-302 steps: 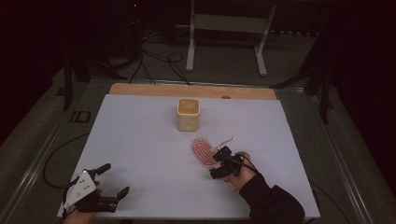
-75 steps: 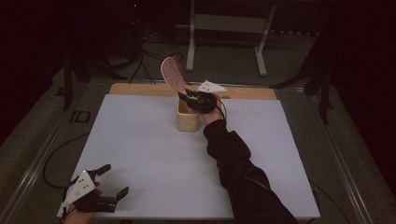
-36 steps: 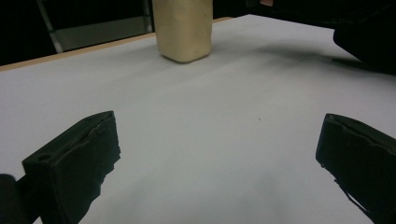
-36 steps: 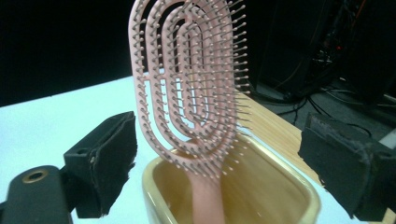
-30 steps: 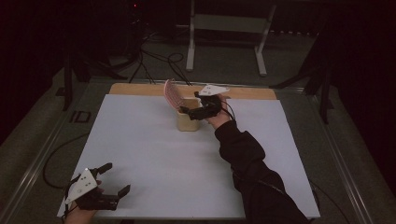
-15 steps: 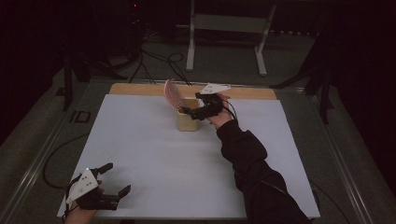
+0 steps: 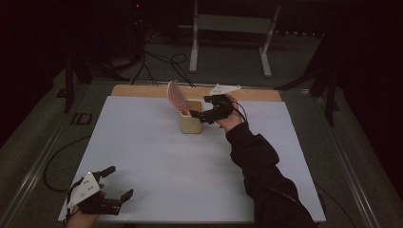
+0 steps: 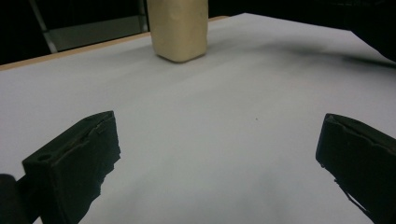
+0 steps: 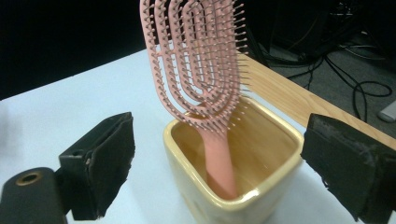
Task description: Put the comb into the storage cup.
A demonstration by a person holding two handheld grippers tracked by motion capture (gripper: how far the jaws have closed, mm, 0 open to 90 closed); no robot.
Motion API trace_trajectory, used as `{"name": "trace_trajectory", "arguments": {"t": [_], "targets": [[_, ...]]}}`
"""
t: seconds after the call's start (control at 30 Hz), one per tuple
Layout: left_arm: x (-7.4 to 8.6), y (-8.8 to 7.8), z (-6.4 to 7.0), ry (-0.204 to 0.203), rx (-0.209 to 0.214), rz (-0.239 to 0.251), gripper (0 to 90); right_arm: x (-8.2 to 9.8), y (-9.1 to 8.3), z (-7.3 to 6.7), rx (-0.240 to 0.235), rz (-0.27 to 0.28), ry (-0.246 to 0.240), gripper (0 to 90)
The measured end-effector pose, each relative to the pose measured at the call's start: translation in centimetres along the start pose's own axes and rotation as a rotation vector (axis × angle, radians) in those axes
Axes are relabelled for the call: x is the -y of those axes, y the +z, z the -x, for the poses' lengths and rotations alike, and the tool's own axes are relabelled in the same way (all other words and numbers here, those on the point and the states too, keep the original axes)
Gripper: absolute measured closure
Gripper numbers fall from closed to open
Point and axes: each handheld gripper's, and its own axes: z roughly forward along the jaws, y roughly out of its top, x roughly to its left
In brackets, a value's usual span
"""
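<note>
Standing handle-down, hairbrush [image 9: 201, 79] leans (bristled head up) in cup [image 9: 275, 172].

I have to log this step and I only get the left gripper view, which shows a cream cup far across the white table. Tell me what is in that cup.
Observer: A pink hairbrush stands in the cup, handle down, with its bristled head leaning out above the rim.
Operator: Report the right gripper.
Observer: The right gripper is at the cup with its fingers open. In its own view one finger is on each side of the cup, and both are clear of the brush.
Operator: Now place the left gripper on the table for me.
Observer: The left gripper sits at the near left corner of the table, open and holding nothing.
</note>
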Motion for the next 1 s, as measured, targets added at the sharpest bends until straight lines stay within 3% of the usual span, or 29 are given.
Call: {"name": "trace_trajectory", "arguments": {"t": [0.47, 1.0], "targets": [[0.0, 0.1, 0.1, 0.004, -0.002, -0.004, 0.0, 1.0, -2.7, 0.1, 0.002, 0.013, 0.008, 9.0], [0.0, 0.1, 0.0, 0.001, -0.003, -0.006, 0.0, 3.7, -5.8, -0.2, 0.014, 0.002, 0.016, 9.0]]}}
